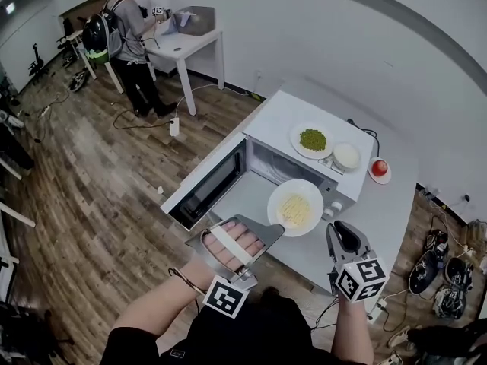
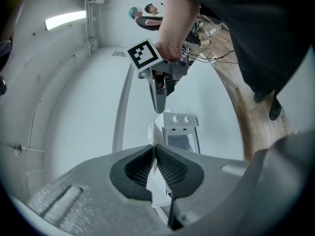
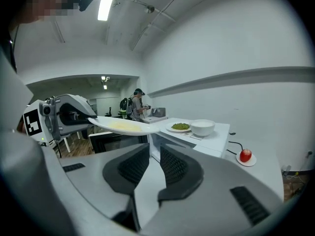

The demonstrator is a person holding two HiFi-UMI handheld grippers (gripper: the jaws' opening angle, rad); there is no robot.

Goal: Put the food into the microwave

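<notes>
A white plate of pale yellow food (image 1: 295,207) hangs level in front of the open microwave (image 1: 304,175), just right of its lowered door (image 1: 207,188). My left gripper (image 1: 272,230) is shut on the plate's near rim. In the left gripper view (image 2: 155,149) the plate (image 2: 152,134) shows edge-on between the pads. In the right gripper view the plate (image 3: 125,126) and left gripper (image 3: 74,114) hang at the left. My right gripper (image 1: 341,234) floats to the plate's right, holding nothing. In its own view (image 3: 154,149) a narrow gap shows between the pads.
On top of the microwave sit a plate of green peas (image 1: 312,140) and a white bowl (image 1: 346,155). A red fruit on a small dish (image 1: 379,168) lies on the white counter (image 1: 396,204). A person (image 1: 129,36) stands at a far table (image 1: 186,44). Cables lie on the floor.
</notes>
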